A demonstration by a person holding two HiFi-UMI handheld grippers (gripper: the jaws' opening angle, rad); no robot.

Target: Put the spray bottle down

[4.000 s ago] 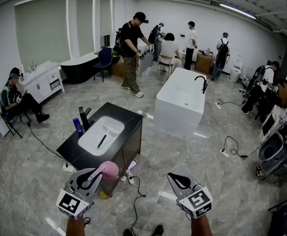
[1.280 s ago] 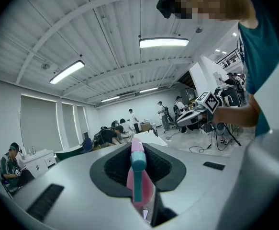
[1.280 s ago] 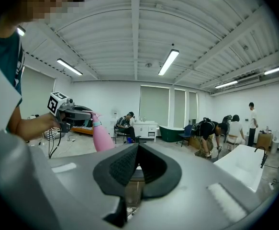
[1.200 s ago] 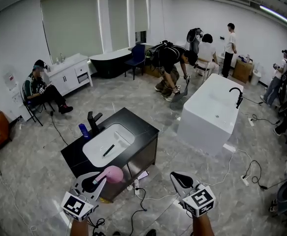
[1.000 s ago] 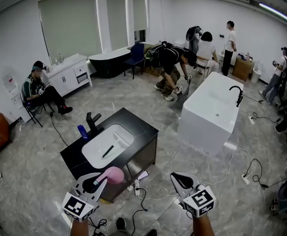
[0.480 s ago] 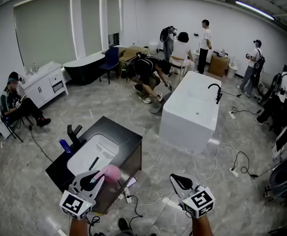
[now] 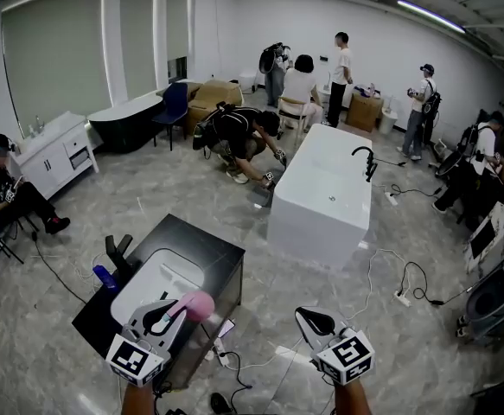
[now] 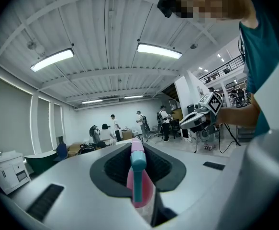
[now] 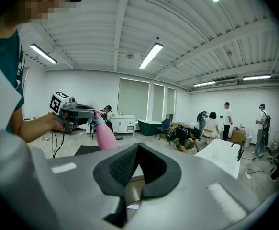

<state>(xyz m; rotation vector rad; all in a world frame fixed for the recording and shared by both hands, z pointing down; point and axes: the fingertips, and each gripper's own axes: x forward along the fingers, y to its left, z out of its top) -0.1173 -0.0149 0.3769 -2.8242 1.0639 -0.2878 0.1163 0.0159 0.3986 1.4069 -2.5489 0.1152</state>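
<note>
in front of me stands a black counter (image 7: 207, 247) with a white basin (image 7: 152, 282), a black faucet (image 7: 118, 251) and a blue bottle (image 7: 104, 277) beside it; beyond, a white bathtub (image 7: 316, 206), where a person (image 7: 239, 137) crouches.

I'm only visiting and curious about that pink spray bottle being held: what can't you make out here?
- The spray bottle, its bottom: left gripper view, sunk behind the left gripper, whose jaws clamp it.
- Black sink counter, near end: head view, covered by that gripper.
- Small blue item beside the faucet: head view, too small to identify.
</note>
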